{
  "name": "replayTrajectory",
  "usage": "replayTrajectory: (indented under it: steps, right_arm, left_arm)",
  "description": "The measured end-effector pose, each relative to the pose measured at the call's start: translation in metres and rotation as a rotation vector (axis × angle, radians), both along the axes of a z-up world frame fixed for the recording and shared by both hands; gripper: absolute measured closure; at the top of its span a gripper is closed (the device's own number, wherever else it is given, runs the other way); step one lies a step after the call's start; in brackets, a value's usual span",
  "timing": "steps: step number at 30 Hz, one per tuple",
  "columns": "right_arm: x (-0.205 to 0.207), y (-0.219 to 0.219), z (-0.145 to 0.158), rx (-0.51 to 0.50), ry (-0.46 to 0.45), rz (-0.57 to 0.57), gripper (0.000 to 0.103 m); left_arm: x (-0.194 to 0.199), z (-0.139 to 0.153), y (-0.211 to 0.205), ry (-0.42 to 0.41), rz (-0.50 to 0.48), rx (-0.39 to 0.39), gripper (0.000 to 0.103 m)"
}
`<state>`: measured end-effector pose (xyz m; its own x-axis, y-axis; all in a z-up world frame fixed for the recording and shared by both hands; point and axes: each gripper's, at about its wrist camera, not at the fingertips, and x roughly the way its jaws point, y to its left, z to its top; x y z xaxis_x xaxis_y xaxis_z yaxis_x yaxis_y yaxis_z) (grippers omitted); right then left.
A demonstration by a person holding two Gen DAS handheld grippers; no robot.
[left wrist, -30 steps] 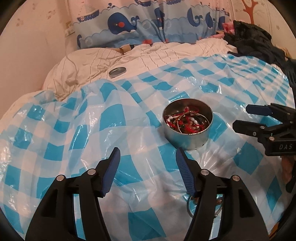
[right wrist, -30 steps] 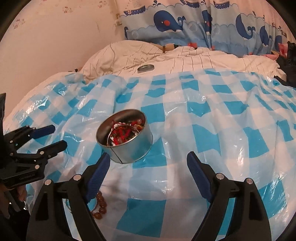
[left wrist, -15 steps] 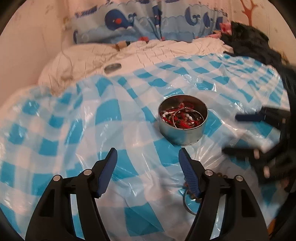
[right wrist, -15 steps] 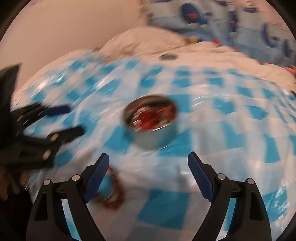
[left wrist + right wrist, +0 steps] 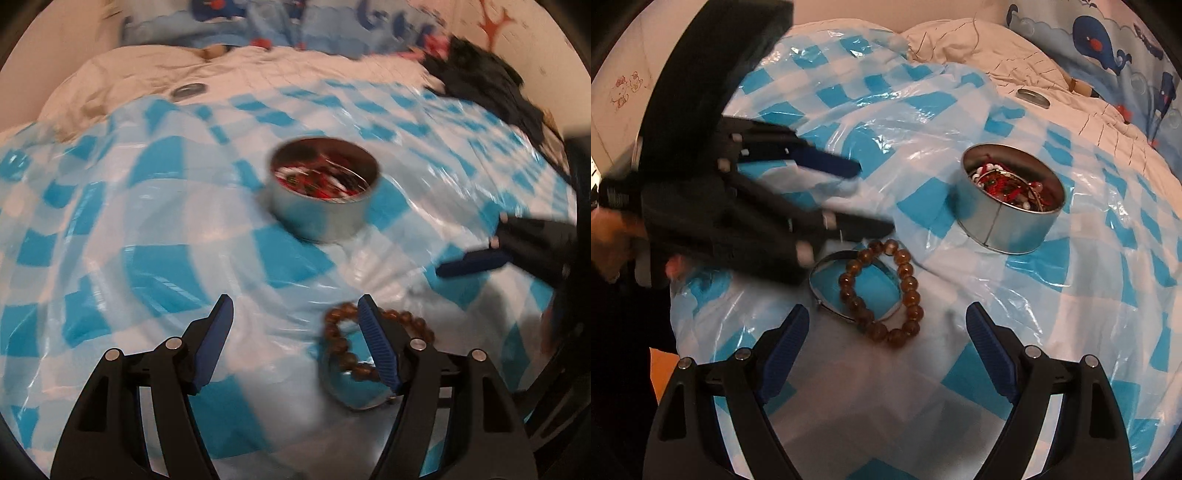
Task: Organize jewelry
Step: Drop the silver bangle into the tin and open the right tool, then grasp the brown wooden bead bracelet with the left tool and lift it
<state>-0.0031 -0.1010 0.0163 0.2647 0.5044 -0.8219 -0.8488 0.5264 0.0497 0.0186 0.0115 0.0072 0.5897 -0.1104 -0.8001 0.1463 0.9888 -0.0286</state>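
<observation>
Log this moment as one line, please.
left gripper: open, empty | right gripper: open, empty | bead bracelet and metal bangle: on checked sheet | tin: holds jewelry

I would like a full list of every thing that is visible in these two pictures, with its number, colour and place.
tin: one, silver, round, open, on the checked sheet, filled with red and white jewelry
bead bracelet: one, brown, on the sheet in front of the tin, lying across the bangle
bangle: one, silver, under the bead bracelet
lid: one, silver, on the white quilt behind the tin
plastic sheet: one, blue and white checked, over the bed
quilt: one, white, behind the sheet
whale fabric: blue, at the back
dark clothes: black, far right
left gripper: black and blue, open, empty
right gripper: black and blue, open, empty
</observation>
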Motion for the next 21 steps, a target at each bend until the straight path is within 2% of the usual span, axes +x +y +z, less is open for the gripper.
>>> replayTrajectory:
  steps: [7, 9, 12, 15, 18, 21]
  right_arm:
    - [0.006, -0.005, -0.002, -0.024, 0.004, -0.014, 0.019]
    - [0.004, -0.004, -0.003, -0.036, -0.005, -0.004, 0.019]
    - [0.006, -0.004, -0.005, -0.045, -0.004, -0.014, 0.019]
    - [0.008, -0.003, -0.009, -0.058, -0.004, -0.021, 0.019]
    - [0.008, -0.002, -0.009, -0.050, 0.001, -0.019, 0.019]
    - [0.009, -0.001, -0.003, 0.006, 0.005, -0.024, 0.019]
  left_arm:
    - [0.006, -0.013, -0.018, 0.027, -0.031, -0.009, 0.038]
    - [0.007, -0.017, -0.020, 0.041, -0.032, 0.008, 0.056]
    - [0.008, -0.016, -0.019, 0.061, -0.043, 0.006, 0.093]
    - [0.007, -0.014, -0.018, 0.069, -0.052, 0.018, 0.093]
    - [0.005, -0.003, -0.003, 0.044, -0.021, -0.029, 0.093]
    - [0.002, 0.012, 0.020, 0.003, 0.040, -0.078, 0.093]
